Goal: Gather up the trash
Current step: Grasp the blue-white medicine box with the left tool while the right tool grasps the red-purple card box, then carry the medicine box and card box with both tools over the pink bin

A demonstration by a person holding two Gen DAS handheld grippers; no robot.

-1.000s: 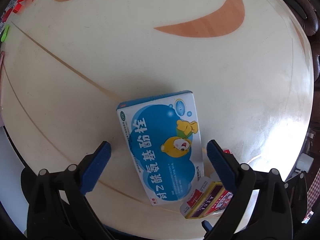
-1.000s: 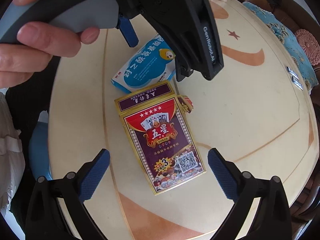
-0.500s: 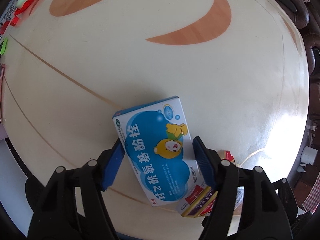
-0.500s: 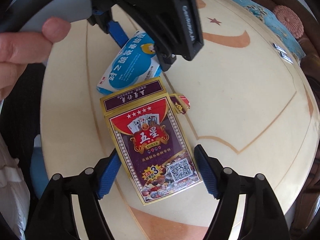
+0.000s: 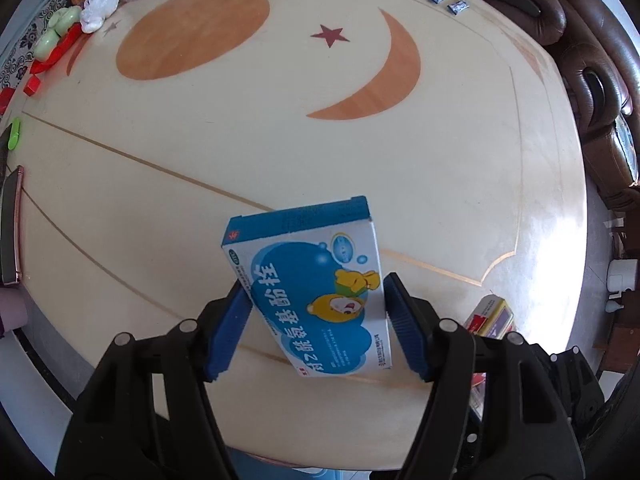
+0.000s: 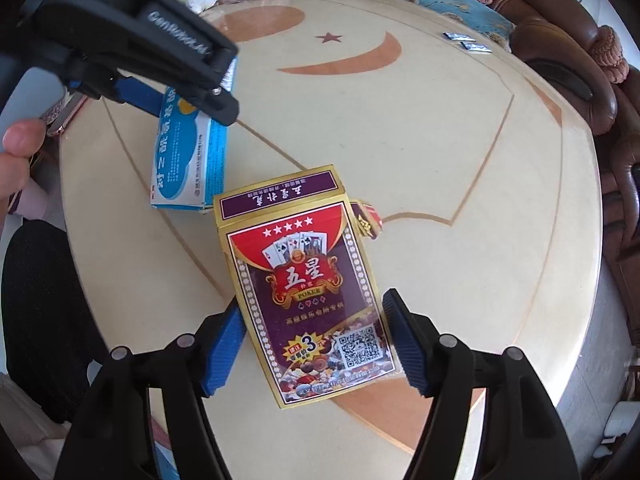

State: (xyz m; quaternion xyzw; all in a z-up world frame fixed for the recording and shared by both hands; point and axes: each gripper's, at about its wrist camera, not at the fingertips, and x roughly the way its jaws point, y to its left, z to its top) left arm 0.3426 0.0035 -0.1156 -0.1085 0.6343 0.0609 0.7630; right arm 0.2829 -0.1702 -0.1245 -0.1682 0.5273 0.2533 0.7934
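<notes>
Left claw [image 5: 316,332] clamps bear-printed box [image 5: 316,292] — right claw [image 6: 316,340] clamps "POKER" pack [image 6: 312,292].

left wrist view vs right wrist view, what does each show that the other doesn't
Only the left wrist view shows the blue medicine box's bear front, clamped in the left hand-held gripper, and a phone at the table edge. Only the right wrist view shows the card box's full face between the right hand-held gripper's pads. Both show the table, its red star and two small packets.
</notes>
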